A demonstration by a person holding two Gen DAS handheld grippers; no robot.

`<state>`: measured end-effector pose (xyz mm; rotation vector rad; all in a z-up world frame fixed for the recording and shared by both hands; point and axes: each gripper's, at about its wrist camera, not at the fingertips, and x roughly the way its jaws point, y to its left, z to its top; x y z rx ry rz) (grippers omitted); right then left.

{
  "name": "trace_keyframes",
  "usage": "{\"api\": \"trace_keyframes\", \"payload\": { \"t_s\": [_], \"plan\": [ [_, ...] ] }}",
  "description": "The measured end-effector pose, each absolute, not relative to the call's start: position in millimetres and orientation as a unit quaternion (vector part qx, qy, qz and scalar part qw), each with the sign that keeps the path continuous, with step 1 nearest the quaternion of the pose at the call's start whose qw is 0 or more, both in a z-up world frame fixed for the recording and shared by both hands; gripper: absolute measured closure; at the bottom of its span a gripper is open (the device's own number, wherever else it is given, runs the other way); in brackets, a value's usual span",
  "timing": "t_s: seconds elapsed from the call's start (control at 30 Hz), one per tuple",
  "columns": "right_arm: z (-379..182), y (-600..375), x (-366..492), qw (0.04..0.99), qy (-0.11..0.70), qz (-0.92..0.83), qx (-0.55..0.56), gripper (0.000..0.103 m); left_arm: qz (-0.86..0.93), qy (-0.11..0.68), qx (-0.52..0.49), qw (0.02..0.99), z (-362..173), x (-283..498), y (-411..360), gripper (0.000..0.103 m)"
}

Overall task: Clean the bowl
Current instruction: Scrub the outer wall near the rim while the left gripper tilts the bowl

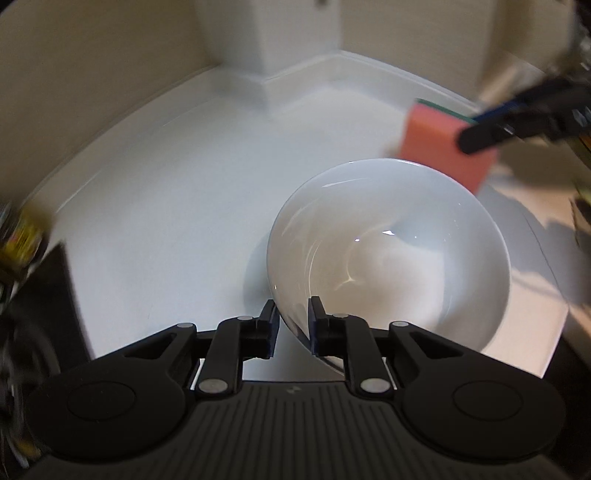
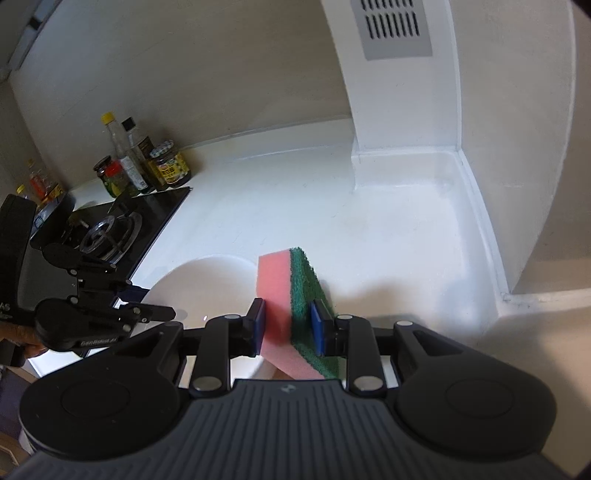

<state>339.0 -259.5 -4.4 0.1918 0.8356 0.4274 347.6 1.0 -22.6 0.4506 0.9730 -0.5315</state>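
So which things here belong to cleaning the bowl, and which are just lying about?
In the job:
- white bowl, its rim between the left hand-held gripper's fingers
- pink and green sponge, clamped in the right hand-held gripper

Lying about:
- sauce jars and bottles by the wall
- gas hob
- wall vent

Two matching black hand-held claws

Each claw, left (image 1: 292, 325) and right (image 2: 286, 328), has a ribbed dark-grey body with a small pale logo at its front edge, two round black discs at the sides, black linkage arms joined by silver rivets, and blue pads inside the black fingers (image 2: 255, 325). White lettering, too blurred to read, marks the left claw's side.
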Motion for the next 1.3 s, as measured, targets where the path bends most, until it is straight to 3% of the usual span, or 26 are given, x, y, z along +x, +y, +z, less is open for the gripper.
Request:
{"api": "trace_keyframes", "payload": {
  "t_s": [0.23, 0.37, 0.5, 0.6, 0.9, 1.1, 1.3],
  "plan": [
    [-5.6, -258.1, 333.1, 0.889, 0.398, 0.204, 0.099, 0.081, -0.146, 0.490, 0.080, 0.856, -5.0, 335.4, 16.9, 0.082],
    [-6.2, -256.7, 322.5, 0.890, 0.395, 0.204, 0.104, 0.081, -0.114, 0.500, 0.054, 0.857, -12.8, 323.8, 14.8, 0.081],
    [-5.3, -253.4, 314.7, 0.892, 0.392, 0.203, 0.097, 0.081, -0.086, 0.505, 0.047, 0.858, -21.4, 323.8, 9.4, 0.080],
    [-4.7, -252.5, 314.5, 0.892, 0.393, 0.204, 0.094, 0.081, -0.082, 0.502, 0.055, 0.859, -28.3, 326.8, 6.4, 0.087],
    [-4.7, -252.7, 325.7, 0.891, 0.395, 0.209, 0.086, 0.081, -0.127, 0.484, 0.153, 0.852, -28.2, 342.6, -4.7, 0.090],
    [-5.1, -254.9, 340.6, 0.893, 0.391, 0.210, 0.077, 0.081, -0.224, 0.447, 0.239, 0.832, -30.9, 354.9, -5.1, 0.086],
    [-6.4, -257.3, 336.2, 0.895, 0.387, 0.202, 0.090, 0.081, -0.148, 0.487, 0.110, 0.854, -18.4, 361.1, 11.6, 0.080]
  ]
}}
